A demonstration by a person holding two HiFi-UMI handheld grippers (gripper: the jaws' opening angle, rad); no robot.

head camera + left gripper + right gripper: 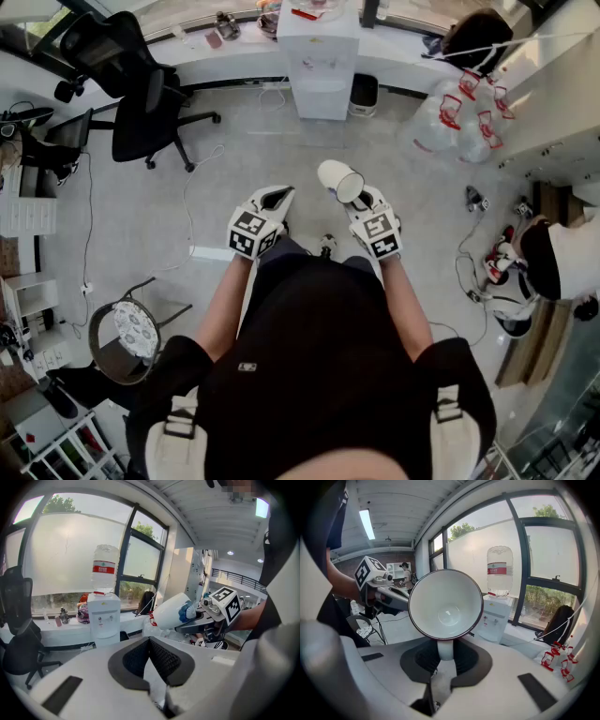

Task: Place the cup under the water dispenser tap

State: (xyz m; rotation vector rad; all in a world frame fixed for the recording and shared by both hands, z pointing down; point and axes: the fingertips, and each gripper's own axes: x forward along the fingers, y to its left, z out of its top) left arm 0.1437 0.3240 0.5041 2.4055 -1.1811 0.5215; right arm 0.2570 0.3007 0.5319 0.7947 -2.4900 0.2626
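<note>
- The right hand-held gripper [445,654] is pinched on the handle of the cup [446,604], which is gripped between the dark pads.
- In the right gripper view the cup is seen tipped over, with its open mouth turned back toward the camera. A white inside and a dark red rim are shown.
- In the left gripper view a blue pattern is seen on the cup's white outer wall, next to the handle.
- The left hand-held gripper [151,644] is held with its jaws pressed together, and nothing is seen between them.
- In the head view both hand-held grippers are held side by side in front of the person's body, above the floor [281,141]. Both are pointed forward and somewhat downward, and the cup is carried at the front of the right one.
- The cup is held in the air, well apart from the water dispenser [321,56], which stands ahead against the window side of the room.
- The water dispenser is a white cabinet with a large clear bottle [104,569] upended on top. A red label is seen on the bottle.
- A long white counter [234,42] is run along the window on both sides of the water dispenser, and small items are set on it.
- A black office chair [141,89] is placed to the left of the water dispenser.
- A cluster of clear jugs with red fittings [459,112] is seen to its right.
</note>
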